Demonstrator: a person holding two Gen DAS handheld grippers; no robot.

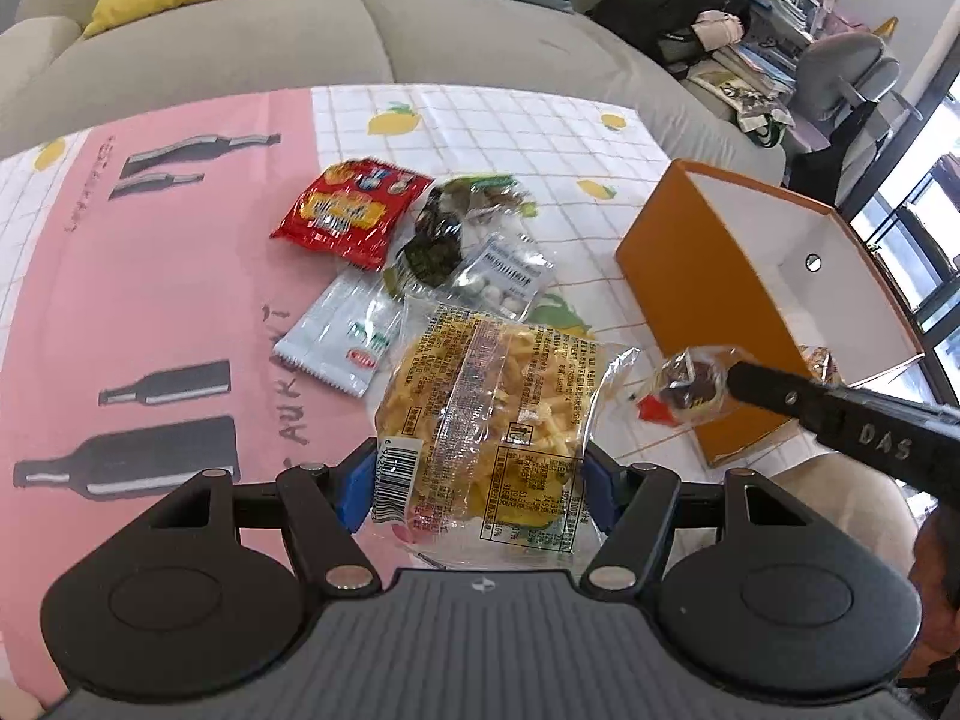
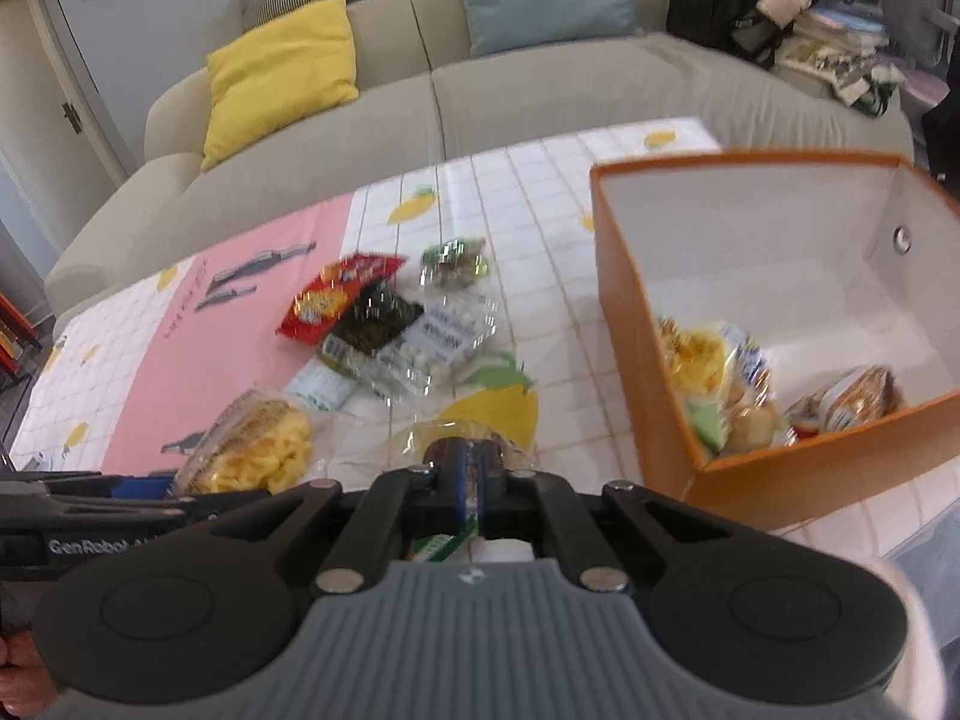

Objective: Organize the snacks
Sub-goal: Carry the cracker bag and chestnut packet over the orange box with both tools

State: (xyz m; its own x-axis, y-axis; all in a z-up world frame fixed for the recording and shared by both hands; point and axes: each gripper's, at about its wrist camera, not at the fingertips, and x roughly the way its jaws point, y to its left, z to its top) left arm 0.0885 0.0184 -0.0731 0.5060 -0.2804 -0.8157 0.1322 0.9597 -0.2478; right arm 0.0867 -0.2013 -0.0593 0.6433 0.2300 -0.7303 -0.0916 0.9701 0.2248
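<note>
My left gripper is shut on a clear bag of yellow chips, its blue pads pressing the bag's two sides near the barcode end. In the right wrist view that bag shows at the lower left, by the left gripper's black body. My right gripper is shut on a small clear-wrapped snack with a dark piece inside. In the left wrist view this snack hangs just left of the orange box, with the right gripper reaching in from the right. The box holds several snack packs.
On the tablecloth lie a red packet, a dark seaweed pack, a green pack, a clear pack of white candies and a white sachet. A beige sofa with cushions stands behind the table.
</note>
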